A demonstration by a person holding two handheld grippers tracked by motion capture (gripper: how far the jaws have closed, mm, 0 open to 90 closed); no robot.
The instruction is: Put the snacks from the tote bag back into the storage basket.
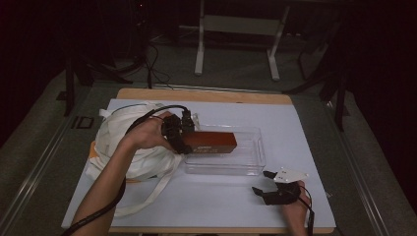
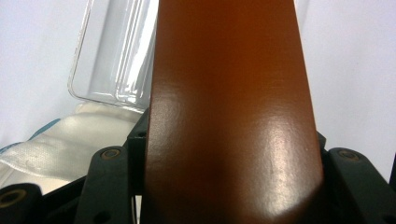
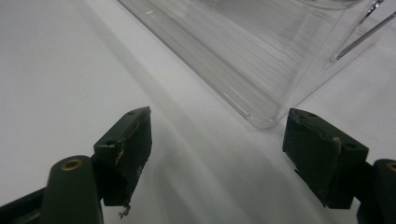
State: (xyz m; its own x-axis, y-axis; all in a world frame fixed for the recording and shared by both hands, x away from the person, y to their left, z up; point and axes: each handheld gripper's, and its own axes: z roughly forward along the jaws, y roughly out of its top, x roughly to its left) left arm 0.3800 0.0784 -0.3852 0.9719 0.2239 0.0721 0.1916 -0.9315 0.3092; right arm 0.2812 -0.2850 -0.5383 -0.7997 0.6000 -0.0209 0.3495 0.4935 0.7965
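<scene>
A long reddish-brown box (image 1: 214,142) hangs over the left part of a clear plastic bin (image 1: 255,162). My left gripper (image 1: 183,140) is shut on the box's left end. In the left gripper view the brown box (image 2: 231,107) runs up between the jaws, with the clear bin (image 2: 112,60) behind it. My right gripper (image 1: 263,182) rests open on the table near the bin's front right corner. In the right gripper view its fingers (image 3: 126,149) stand wide apart with nothing between them, and the bin's corner (image 3: 261,116) lies just ahead.
A white cloth bag (image 1: 128,145) with loose straps lies at the table's left, under my left forearm. White paper (image 1: 206,196) covers the tabletop. A white frame's legs (image 1: 199,54) stand on the floor beyond the table.
</scene>
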